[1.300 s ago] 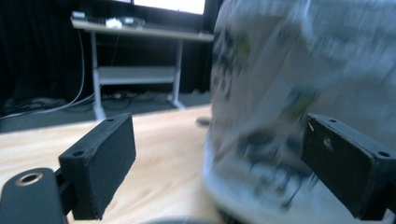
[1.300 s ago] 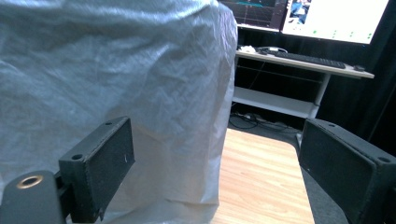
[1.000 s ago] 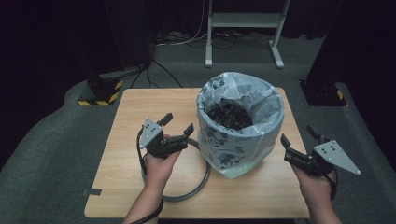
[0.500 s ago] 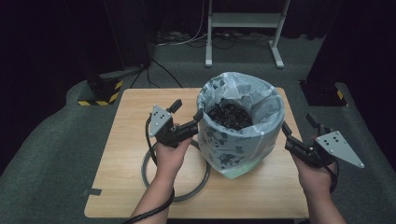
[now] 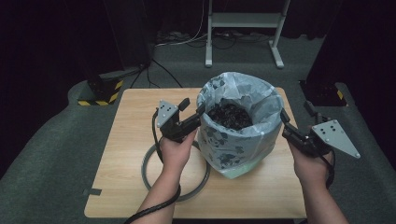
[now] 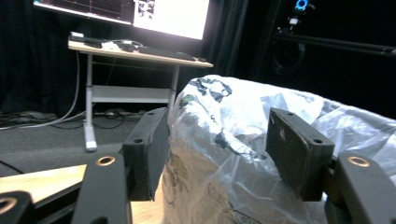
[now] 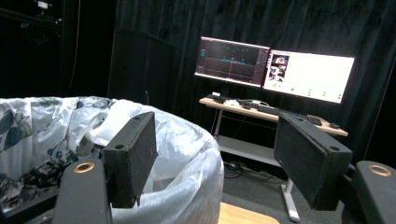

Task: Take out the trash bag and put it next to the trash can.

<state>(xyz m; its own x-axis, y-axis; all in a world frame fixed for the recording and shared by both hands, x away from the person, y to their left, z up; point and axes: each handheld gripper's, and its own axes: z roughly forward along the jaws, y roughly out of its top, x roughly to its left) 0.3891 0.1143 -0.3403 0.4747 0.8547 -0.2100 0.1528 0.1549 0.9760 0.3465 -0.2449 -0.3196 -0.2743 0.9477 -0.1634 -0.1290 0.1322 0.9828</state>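
Observation:
A bin lined with a pale printed plastic bag (image 5: 238, 135) stands on the wooden table (image 5: 135, 116), with dark scraps (image 5: 229, 115) inside. My left gripper (image 5: 193, 108) is open at the bag's left rim. In the left gripper view the bag's rim (image 6: 224, 121) bulges between the spread jaws of the left gripper (image 6: 219, 154), apart from both pads. My right gripper (image 5: 295, 112) is open at the bag's right rim. In the right gripper view the bag (image 7: 182, 140) lies by the left jaw of the right gripper (image 7: 215, 158), and nothing is held.
A grey ring (image 5: 150, 164) lies flat on the table beneath my left forearm. Metal stand legs (image 5: 243, 21) and cables sit on the floor behind the table. A black-and-yellow striped block (image 5: 100, 93) is at the left. A desk with lit monitors (image 7: 275, 70) stands beyond.
Both grippers have risen and closed in on the bin. The left moved right and forward to the bag's left rim, the right moved forward to its right rim. Both stayed open.

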